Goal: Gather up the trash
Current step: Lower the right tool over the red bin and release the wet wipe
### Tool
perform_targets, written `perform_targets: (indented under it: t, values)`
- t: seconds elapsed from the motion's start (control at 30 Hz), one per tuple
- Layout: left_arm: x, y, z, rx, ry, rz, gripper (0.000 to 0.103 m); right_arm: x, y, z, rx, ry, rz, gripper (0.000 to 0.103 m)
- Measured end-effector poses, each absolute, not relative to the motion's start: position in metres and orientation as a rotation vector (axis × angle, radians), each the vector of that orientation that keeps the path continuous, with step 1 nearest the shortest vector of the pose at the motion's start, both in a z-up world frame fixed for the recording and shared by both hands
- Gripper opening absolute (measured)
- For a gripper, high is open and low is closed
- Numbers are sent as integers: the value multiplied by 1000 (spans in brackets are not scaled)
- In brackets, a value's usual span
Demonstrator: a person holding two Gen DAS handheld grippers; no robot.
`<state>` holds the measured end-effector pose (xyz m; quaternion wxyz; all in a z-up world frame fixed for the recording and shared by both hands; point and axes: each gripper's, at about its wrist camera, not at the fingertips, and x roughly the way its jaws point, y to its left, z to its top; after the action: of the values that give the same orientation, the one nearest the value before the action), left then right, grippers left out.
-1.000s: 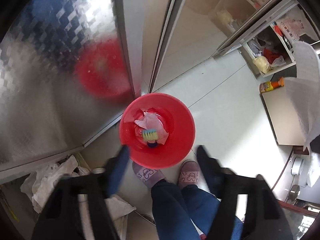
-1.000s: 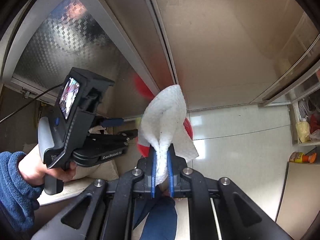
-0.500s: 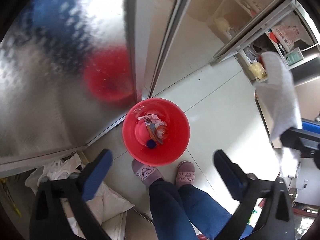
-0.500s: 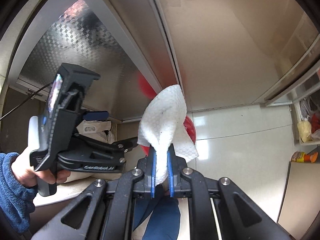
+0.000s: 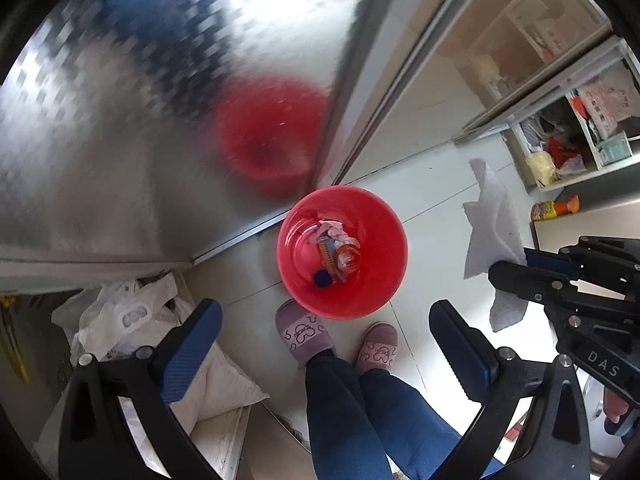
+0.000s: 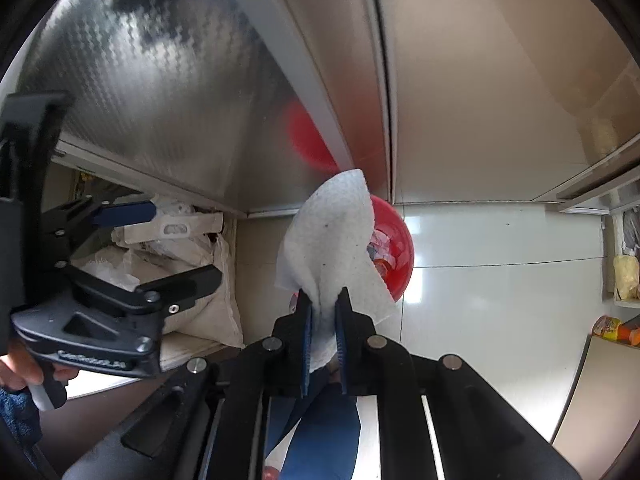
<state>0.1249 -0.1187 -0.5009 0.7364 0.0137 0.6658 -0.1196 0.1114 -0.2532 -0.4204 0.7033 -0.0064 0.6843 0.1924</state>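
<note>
A pale tiled floor runs up to a brushed metal cabinet front. The right gripper has its blue pads pinched on a white paper towel, which stands upright out of the jaws, its long axis running away from the fingers. The red bucket sits on the floor just behind the towel, wrappers and a blue cap inside. The left gripper hangs above the bucket, jaws spread fully wide and empty. The person's slippers stand beside the bucket.
</note>
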Motion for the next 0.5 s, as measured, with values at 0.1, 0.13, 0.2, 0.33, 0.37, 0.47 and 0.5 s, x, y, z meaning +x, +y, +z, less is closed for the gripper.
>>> perform_targets:
  t: [0.1, 0.13, 0.2, 0.33, 0.37, 0.47, 0.5]
  values:
    - [123, -115, -502, 26, 1467, -246, 103, 112, -251, -425, -13, 1520, 433, 12]
    - [123, -114, -503, 28, 1469, -242, 103, 113, -251, -426, -11, 1524, 436, 12]
    - [122, -113, -502, 34, 1466, -236, 103, 113, -248, -430, -7, 1542, 453, 16]
    - [120, -110, -504, 28, 1474, -227, 103, 116, -245, -432, -8, 1558, 461, 28]
    - [120, -109, -504, 27, 1475, -221, 103, 116, -244, -432, -13, 1559, 462, 33]
    - [118, -106, -504, 25, 1481, -198, 103, 110, -240, -433, -4, 1561, 469, 51]
    - [118, -106, -504, 29, 1486, -190, 103, 109, -238, -431, -7, 1563, 469, 56]
